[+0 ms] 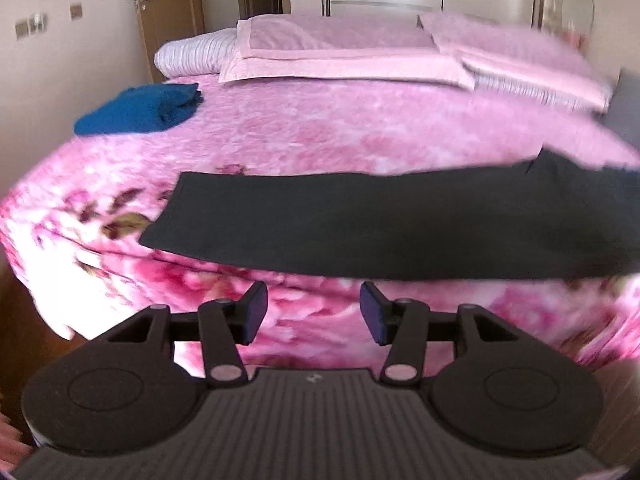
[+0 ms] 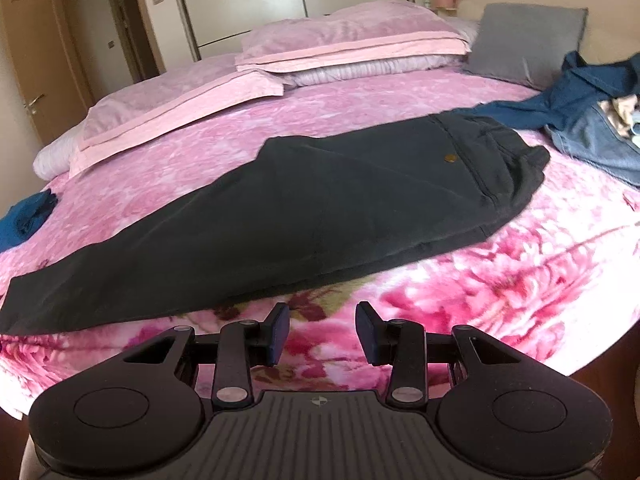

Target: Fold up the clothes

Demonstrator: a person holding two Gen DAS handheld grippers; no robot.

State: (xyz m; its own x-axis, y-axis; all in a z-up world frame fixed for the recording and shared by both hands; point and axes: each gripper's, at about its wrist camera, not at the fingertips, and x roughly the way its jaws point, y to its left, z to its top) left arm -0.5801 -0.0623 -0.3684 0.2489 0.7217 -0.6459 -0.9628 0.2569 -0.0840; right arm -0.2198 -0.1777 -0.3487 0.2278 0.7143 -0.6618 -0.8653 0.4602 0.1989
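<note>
While both grippers hang over the near edge of the pink floral bedspread (image 2: 400,128), neither holds anything: the left gripper (image 1: 313,312) and right gripper (image 2: 322,334) each stand with jaws wide apart. Dark trousers (image 2: 320,208) lie flat, folded leg on leg, waistband to the right (1 brass button shows there). Folded blue cloth (image 1: 140,108) sits far left; a heap of denim clothes (image 2: 592,120) far right. No writing is legible, only a small logo on each gripper body.

Both wrist cameras sit low at the near bed edge, facing its pillows; both share the long dark folded trousers (image 1: 360,224) (image 2: 320,208) across mid-frame, hems left.
</note>
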